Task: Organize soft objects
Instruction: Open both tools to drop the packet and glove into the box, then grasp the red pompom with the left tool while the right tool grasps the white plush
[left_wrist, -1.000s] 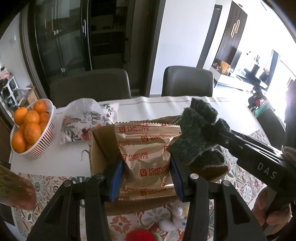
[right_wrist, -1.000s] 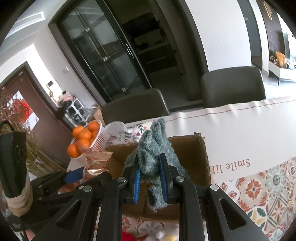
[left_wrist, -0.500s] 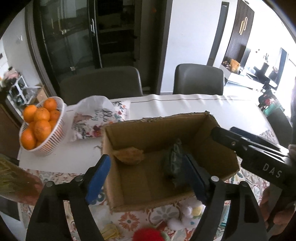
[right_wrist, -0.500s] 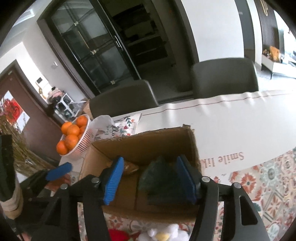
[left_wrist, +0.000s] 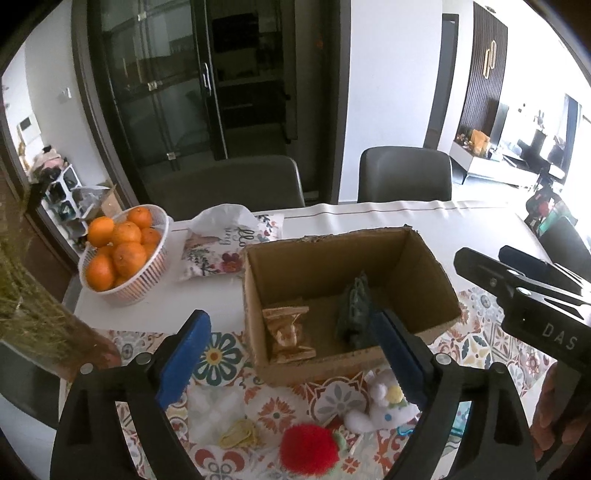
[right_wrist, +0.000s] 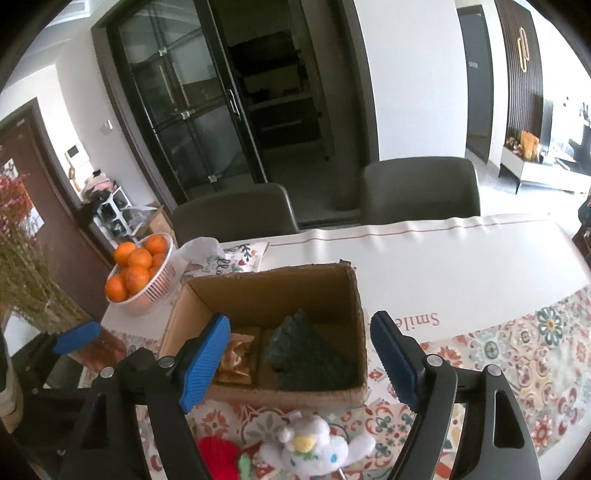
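An open cardboard box (left_wrist: 436, 280) (right_wrist: 354, 295) stands on the table. Inside lie a gold biscuit packet (left_wrist: 290, 334) (right_wrist: 236, 358) on the left and a dark green knitted piece (left_wrist: 354, 314) (right_wrist: 306, 350) on the right. My left gripper (left_wrist: 291, 354) is open and empty, above the box's near side. My right gripper (right_wrist: 303, 360) is open and empty over the box, and it shows at the right of the left wrist view (left_wrist: 517, 291). A white plush toy (left_wrist: 384, 402) (right_wrist: 314, 448), a red plush (left_wrist: 308, 452) (right_wrist: 218, 456) and a small yellow item (left_wrist: 238, 435) lie in front of the box.
A white basket of oranges (left_wrist: 122, 254) (right_wrist: 142, 273) stands at the left. A floral pouch (left_wrist: 225, 243) (right_wrist: 229, 256) lies behind the box. A vase of dried stems (left_wrist: 40, 317) is at the left edge. Two grey chairs (left_wrist: 404, 173) stand beyond the table.
Both grippers opened and pulled back and up from the box. The biscuit packet and the green knitted piece, held a second ago, now lie inside the box.
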